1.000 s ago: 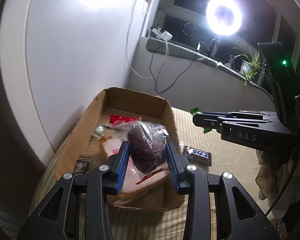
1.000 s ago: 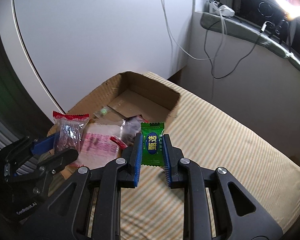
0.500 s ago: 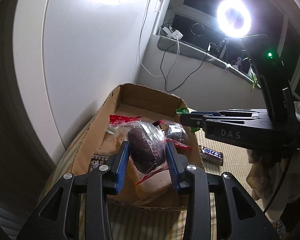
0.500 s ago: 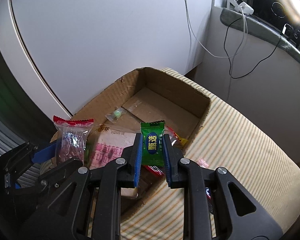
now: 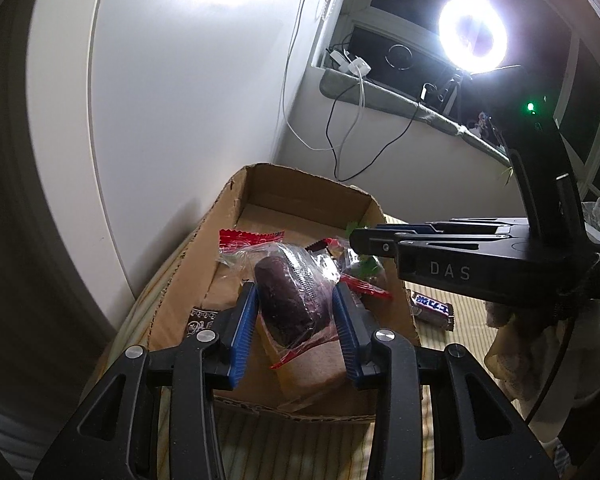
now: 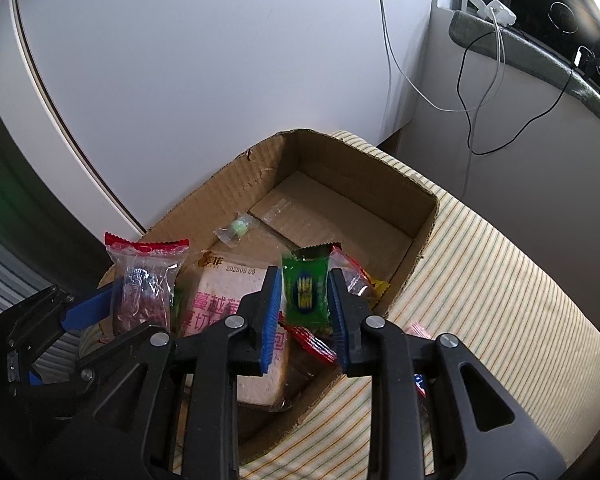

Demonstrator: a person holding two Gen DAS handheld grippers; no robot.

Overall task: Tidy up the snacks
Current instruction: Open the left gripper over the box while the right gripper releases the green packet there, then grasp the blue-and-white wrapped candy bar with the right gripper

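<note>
— Right wrist view first: where's your green sachet relative to the box?

— My right hand-held gripper (image 6: 304, 300) is clenched on the small green foil candy sachet (image 6: 305, 294), held upright at lower centre of the frame, its long axis running up the picture, serrated top edge uppermost. The open brown cardboard box (image 6: 352, 176) lies directly beneath and beyond it, stretching toward the upper right; bare floor shows in the far half.

— And the other hand?

— In the left wrist view my left hand-held gripper (image 5: 296, 308) grips a dark purple-brown oblong cake in a clear red-edged wrapper (image 5: 288, 300), long axis pointing away from me, slightly left. It hangs over the box's near end.

— Which goes first?

— I'd judge the right; it sits further over the box.
</note>
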